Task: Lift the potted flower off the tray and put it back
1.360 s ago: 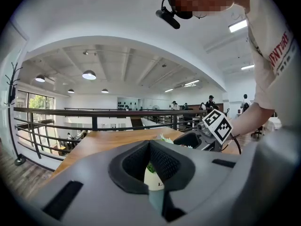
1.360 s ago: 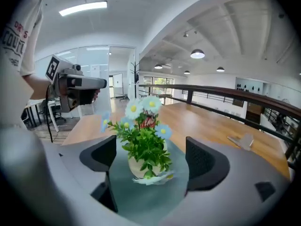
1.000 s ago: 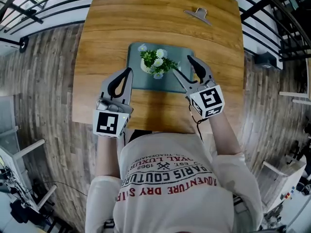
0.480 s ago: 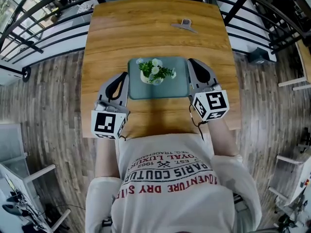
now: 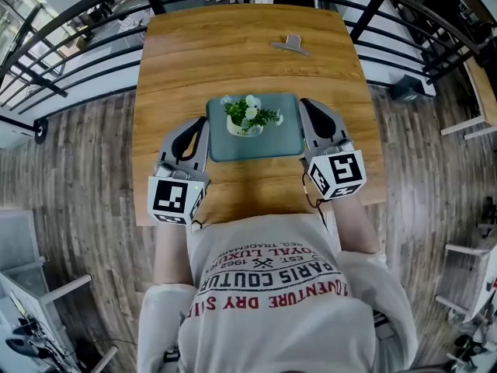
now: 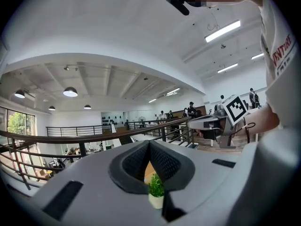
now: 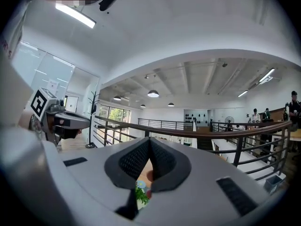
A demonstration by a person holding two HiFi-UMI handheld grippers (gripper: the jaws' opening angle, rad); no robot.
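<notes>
The potted flower [image 5: 250, 116], a small white pot with green leaves and pale blooms, stands on the grey-green tray [image 5: 287, 137] in the middle of the wooden table. My left gripper [image 5: 203, 120] hovers at the tray's left edge, shut and empty. Just off the tray's right edge, my right gripper [image 5: 304, 102] is also shut with nothing in it. In the left gripper view the pads [image 6: 162, 160] meet, and the pot [image 6: 155, 198] shows below them. The right gripper view has its pads [image 7: 133, 160] pressed together with the flower [image 7: 140, 193] peeking beneath.
A small metal clip [image 5: 291, 45] lies on the far part of the table [image 5: 241, 49]. Black railings [image 5: 74, 49] run round the table's far and side edges. Wood floor lies to both sides. The person's torso is against the near table edge.
The right gripper, open beside the flower a second ago, has shut and drawn back to the tray's right edge. Both grippers have risen a little. The flower has stayed on the tray.
</notes>
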